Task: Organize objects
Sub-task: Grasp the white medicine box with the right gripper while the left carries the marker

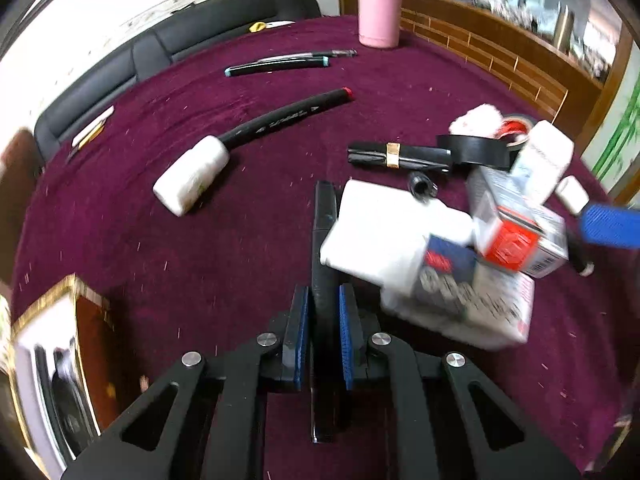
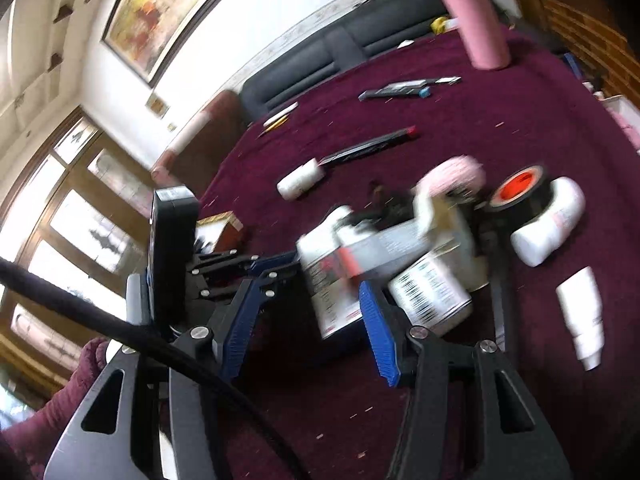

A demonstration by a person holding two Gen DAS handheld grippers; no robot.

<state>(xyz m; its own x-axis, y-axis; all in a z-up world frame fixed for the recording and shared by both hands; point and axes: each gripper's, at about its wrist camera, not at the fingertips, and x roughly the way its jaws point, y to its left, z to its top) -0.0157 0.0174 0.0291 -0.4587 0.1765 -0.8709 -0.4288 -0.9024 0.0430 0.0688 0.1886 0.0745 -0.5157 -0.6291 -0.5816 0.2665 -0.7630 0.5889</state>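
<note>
The left hand-held gripper (image 1: 323,312) grips a black marker (image 1: 325,240); boxes (image 1: 460,264) crowd at three o'clock. The right hand-held gripper (image 2: 308,320) stands half wide, holding nothing, above the counter (image 2: 500,128).

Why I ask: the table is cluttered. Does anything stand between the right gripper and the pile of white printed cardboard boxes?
Nothing visible does. The open right gripper is right at the pile of white printed cardboard boxes, though blur hides any contact. The left gripper, shut on a slim black marker, crowds one side.
</note>
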